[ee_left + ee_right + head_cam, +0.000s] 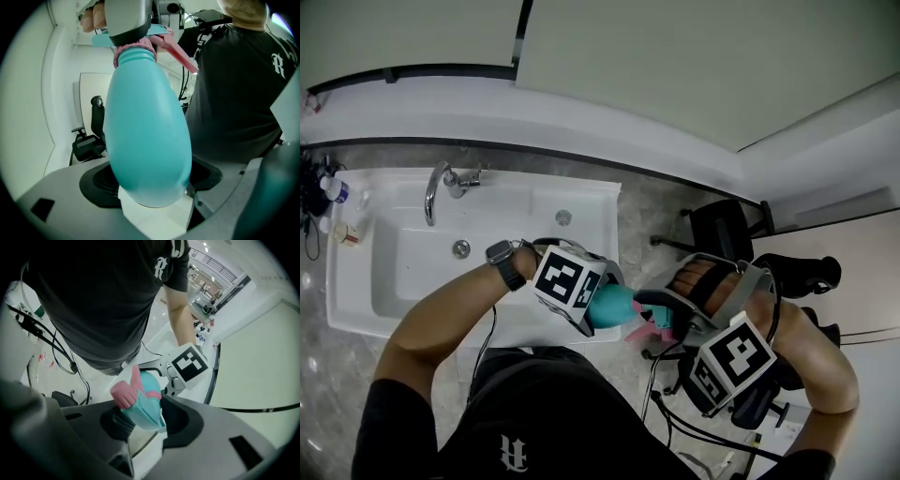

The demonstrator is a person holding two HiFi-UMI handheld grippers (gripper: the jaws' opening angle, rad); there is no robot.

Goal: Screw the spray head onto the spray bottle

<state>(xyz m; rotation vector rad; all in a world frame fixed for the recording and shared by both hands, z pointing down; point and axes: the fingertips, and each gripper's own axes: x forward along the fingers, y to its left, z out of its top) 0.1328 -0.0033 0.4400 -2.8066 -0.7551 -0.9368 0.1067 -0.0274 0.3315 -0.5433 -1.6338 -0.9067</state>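
The left hand-held gripper [602,309] [150,187] is closed on the teal spray bottle [615,301] [147,136]. Its two jaws press the rounded body from either side, close to the bottle's base. The bottle stretches away from this hand-held gripper along the line of the jaws, with its neck at the far end. A pink collar [136,48] rings the neck.

The right hand-held gripper [661,314] [143,416] meets the bottle at that far end. Its jaws are clamped on the spray head [659,323] [143,406], a teal piece with pink parts that sits right between its pads and touches both. In the left gripper view one grey jaw of the right hand-held gripper covers the top of the neck, and the pink trigger [180,54] sticks out beside it. Whether the threads are fully seated cannot be told.

From the right gripper view, the bottle lies just beyond the head. The left hand-held gripper's marker cube [190,363] shows just past that.

Both hand-held grippers are held close in front of the person's torso. A white sink [356,291] with a faucet [436,187] lies well apart, beyond the left hand-held gripper. A wristwatch [502,255] sits on the arm just behind that hand-held gripper.
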